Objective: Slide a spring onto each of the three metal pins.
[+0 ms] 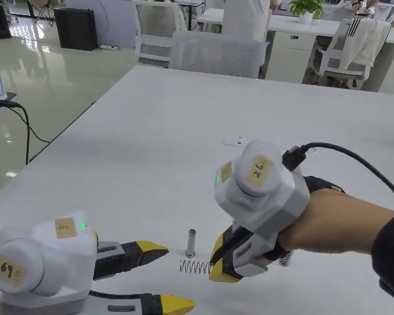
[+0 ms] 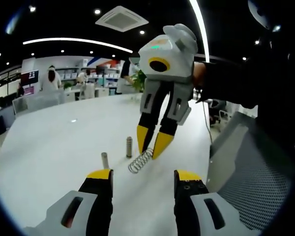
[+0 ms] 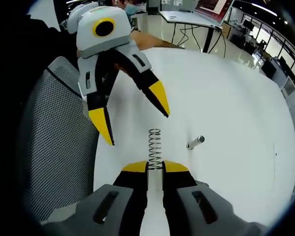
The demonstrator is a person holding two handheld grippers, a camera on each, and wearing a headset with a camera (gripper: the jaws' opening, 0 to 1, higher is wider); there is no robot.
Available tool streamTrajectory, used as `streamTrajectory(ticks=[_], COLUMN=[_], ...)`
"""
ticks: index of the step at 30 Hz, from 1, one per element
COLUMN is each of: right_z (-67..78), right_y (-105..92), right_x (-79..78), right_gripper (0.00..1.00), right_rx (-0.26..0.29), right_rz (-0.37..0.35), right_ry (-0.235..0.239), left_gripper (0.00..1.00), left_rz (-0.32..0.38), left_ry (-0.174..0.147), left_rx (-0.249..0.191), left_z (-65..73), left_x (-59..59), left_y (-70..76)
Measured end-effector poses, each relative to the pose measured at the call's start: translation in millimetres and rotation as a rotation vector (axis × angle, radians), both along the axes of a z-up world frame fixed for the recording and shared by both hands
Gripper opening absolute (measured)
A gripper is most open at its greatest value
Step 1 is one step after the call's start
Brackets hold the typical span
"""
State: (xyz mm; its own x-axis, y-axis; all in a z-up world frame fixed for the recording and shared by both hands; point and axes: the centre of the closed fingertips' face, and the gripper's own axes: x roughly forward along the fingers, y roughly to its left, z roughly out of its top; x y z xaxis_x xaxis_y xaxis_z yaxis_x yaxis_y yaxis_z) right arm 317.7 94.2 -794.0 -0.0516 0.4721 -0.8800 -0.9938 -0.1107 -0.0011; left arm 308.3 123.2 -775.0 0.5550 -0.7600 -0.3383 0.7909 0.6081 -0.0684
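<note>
Just beside spring (image 1: 195, 266), upright pin (image 1: 191, 241).

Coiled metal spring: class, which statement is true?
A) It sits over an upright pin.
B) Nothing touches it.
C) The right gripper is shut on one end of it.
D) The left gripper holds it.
C: the right gripper is shut on the near end of the coiled metal spring, while the left gripper stands open, apart from it.

One spring (image 3: 155, 147), two metal pins (image 2: 129, 146) (image 2: 104, 160), two grippers (image 2: 143, 174) (image 3: 155, 166).
</note>
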Motion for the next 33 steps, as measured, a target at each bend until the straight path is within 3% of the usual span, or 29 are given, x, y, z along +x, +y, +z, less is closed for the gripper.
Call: streamTrajectory(ticks=[18,26,33], right_z=[6.5,8.4,18.4], right_y=[-3.5,-4.3,-3.6], right_x=[-23.5,-27.8,-29.1], right_gripper=[0.08,0.08,0.07], right_rx=[-0.049,-0.059,-0.044], right_rz=[0.142,0.161,0.160], right_ry=[0.005,0.001,0.001], left_gripper=[0.20,0.08,0.04], left_rz=[-0.099,-0.131,-0.132], left_ry=[-0.025,-0.036,-0.043], left_rx=[0.013,0.028,0.033], left_z=[1.3,0.2,0.3], left_x=[-12.3,-15.9,-15.3], left_y=[-15.6,-20.5,-19.2])
